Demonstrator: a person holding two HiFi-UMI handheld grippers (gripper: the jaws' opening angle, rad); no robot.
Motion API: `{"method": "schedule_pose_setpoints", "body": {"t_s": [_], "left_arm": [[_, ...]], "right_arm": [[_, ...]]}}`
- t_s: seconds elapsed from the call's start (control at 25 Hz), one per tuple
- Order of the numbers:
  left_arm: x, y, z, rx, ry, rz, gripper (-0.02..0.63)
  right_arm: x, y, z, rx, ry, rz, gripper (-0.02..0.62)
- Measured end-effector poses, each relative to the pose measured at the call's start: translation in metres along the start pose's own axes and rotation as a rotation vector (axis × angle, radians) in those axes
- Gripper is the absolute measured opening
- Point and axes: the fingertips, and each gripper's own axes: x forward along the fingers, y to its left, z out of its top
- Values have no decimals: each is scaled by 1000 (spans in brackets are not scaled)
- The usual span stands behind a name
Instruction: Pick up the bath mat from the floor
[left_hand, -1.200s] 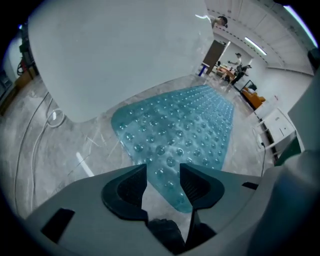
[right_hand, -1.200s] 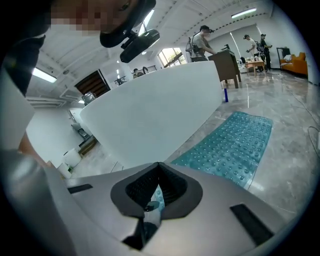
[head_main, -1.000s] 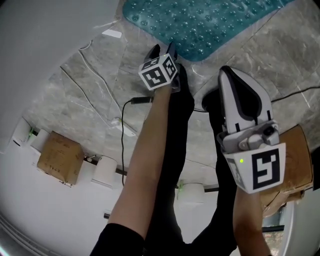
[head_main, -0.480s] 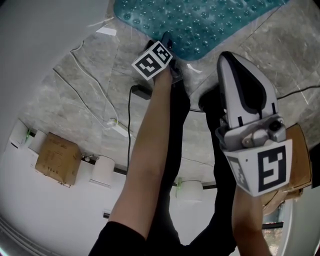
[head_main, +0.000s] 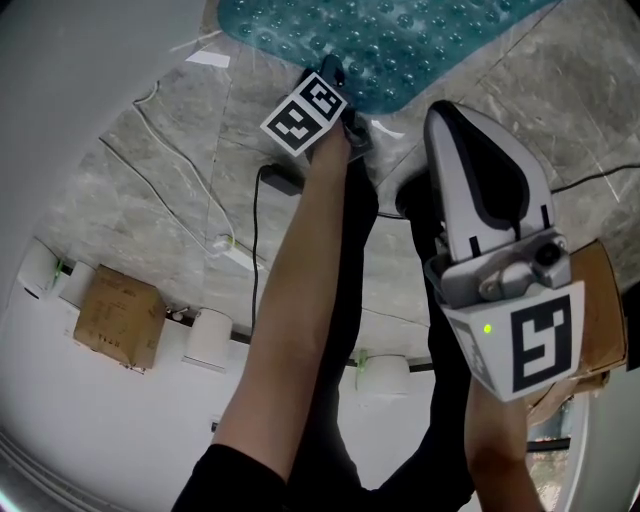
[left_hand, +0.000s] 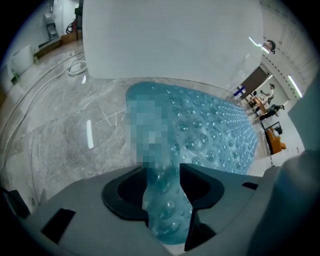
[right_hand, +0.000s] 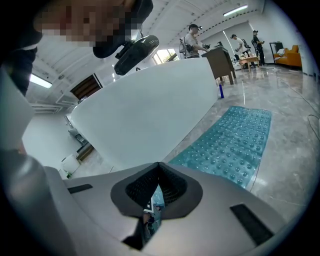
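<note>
I see a teal, bubble-studded bath mat (left_hand: 215, 145); my left gripper (left_hand: 162, 172) is closing its jaws on its raised edge, my right gripper (right_hand: 158, 175) pinched together, empty. A black cable (head_main: 278, 180) trails nearby.

Left gripper (head_main: 338, 80) reached the bath mat (head_main: 400, 40), jaws closing.

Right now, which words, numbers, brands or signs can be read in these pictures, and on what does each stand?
No text can be read.
Marker cube near the bath mat, marker cube at the right: black-and-white square patterns, no letters.
Cardboard box: any print too small to read.
White slip: too small to read.
</note>
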Motion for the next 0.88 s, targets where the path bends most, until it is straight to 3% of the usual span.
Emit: {"method": "schedule_pose_setpoints", "body": {"t_s": [0.48,0.88], "left_arm": [[-16,-22,8,46,-2,-84,90],[-71,-63,25,149,38,-205,63]], "right_arm": [[-9,-8,12,-18,-24,-24,12],[-55,-8,25,-15,-12,-99,12]]}}
